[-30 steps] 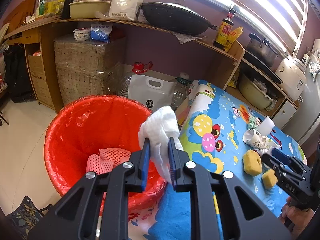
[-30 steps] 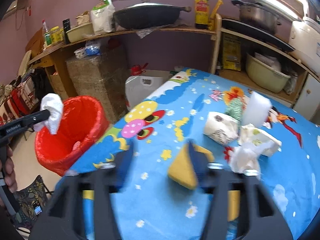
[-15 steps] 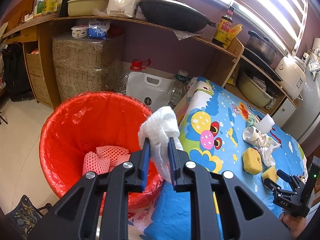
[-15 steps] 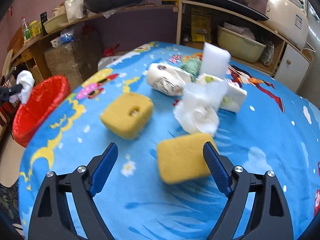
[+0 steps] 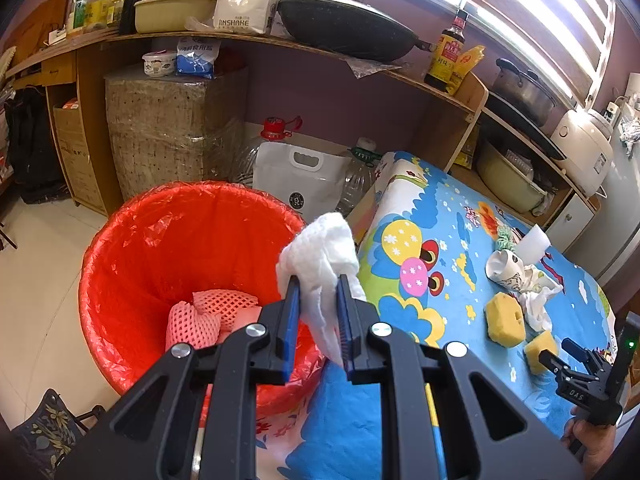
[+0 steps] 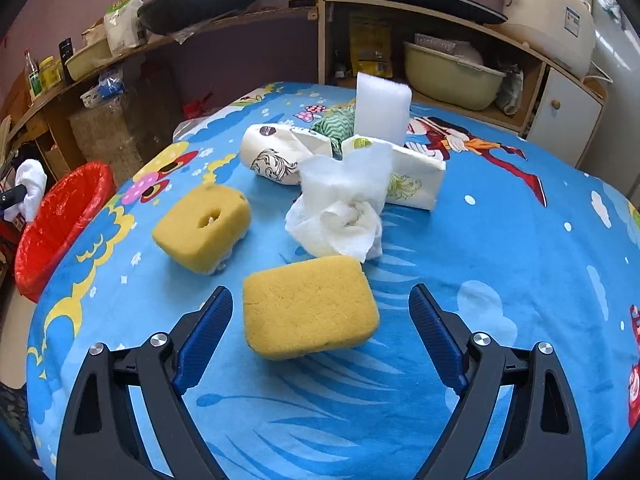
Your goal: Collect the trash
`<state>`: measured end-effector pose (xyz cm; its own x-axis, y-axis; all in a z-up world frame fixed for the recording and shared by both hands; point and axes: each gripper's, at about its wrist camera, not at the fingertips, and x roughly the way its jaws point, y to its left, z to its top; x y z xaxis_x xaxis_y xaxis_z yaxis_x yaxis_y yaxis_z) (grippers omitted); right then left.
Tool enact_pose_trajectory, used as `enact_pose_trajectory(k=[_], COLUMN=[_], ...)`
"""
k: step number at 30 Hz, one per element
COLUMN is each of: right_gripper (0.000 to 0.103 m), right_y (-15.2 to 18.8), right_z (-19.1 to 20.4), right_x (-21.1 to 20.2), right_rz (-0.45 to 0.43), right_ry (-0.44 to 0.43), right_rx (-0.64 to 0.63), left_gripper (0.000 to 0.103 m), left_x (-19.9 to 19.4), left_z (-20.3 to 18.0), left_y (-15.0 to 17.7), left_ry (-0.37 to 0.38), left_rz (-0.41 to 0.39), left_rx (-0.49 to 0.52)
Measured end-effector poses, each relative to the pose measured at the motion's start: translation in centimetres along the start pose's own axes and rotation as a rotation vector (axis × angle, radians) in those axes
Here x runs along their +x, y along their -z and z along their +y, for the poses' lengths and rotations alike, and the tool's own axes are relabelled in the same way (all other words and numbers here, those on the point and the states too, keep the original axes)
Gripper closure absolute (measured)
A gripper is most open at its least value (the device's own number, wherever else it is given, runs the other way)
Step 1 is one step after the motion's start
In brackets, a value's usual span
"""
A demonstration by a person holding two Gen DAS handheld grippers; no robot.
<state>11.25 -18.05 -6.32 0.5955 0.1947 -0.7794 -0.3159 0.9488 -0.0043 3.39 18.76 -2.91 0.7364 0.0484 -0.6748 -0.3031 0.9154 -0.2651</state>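
Observation:
My left gripper (image 5: pixel 318 284) is shut on a crumpled white tissue (image 5: pixel 320 248) and hangs over the near rim of the red-lined bin (image 5: pixel 160 232), beside the table. Pink foam netting (image 5: pixel 216 308) lies inside the bin. My right gripper (image 6: pixel 320 292) is low over the blue tablecloth (image 6: pixel 500 240) with its jaws opening. A flat yellow sponge (image 6: pixel 310 308) lies between the pads, and neither pad touches it. Beyond that sponge are a yellow sponge with a hole (image 6: pixel 202 226) and a wadded tissue (image 6: pixel 340 208).
Behind the wad lie a crushed paper cup (image 6: pixel 276 156), a white packet (image 6: pixel 412 176), a green cloth (image 6: pixel 334 124) and an upright white foam block (image 6: pixel 383 108). Wooden shelves with a wok (image 5: pixel 344 28), bottles and pots run behind the table. Water jugs (image 5: pixel 300 176) stand past the bin.
The right gripper has swung across the table and dropped lower, and its jaws have spread wide around the flat yellow sponge. The left gripper and its tissue have stayed put.

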Motion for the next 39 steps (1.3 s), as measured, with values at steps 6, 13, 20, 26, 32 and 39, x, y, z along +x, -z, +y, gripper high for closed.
enact_pose_trajectory(k=[6, 13, 20, 26, 32, 39], right_gripper=[0.026, 0.039, 0.039, 0.039, 0.039, 0.039], right_y=[0.3, 0.3, -1.2, -3.5, -5.7, -7.6], right_z=[0.1, 0.3, 1.3, 4.1, 8.2, 13.1], right_x=[1.2, 0.3, -2.3, -3.4, -3.3, -3.0], right_rz=[0.029, 0.007, -0.052, -0.104, -0.128, -0.143], right_ry=[-0.003, -0.024, -0.036, -0.071, -0.117, -0.175], right_rx=[-0.011, 0.002, -0.009, -0.043, -0.101, -0.155], left_gripper=[0.086, 0.086, 0.086, 0.086, 0.086, 0.085], left_x=[0.0, -0.2, -0.8, -1.3, -1.9, -2.5], left_z=[-0.4, -0.3, 0.0, 0.6, 1.9, 3.9], left_y=[0.0, -0.2, -0.5, -0.6, -0.9, -1.3], left_ry=[0.005, -0.001, 0.001, -0.005, -0.027, -0.084], left_rz=[0.001, -0.003, -0.017, -0.027, -0.04, -0.056], left_rx=[0.008, 0.004, -0.002, -0.009, -0.02, -0.03])
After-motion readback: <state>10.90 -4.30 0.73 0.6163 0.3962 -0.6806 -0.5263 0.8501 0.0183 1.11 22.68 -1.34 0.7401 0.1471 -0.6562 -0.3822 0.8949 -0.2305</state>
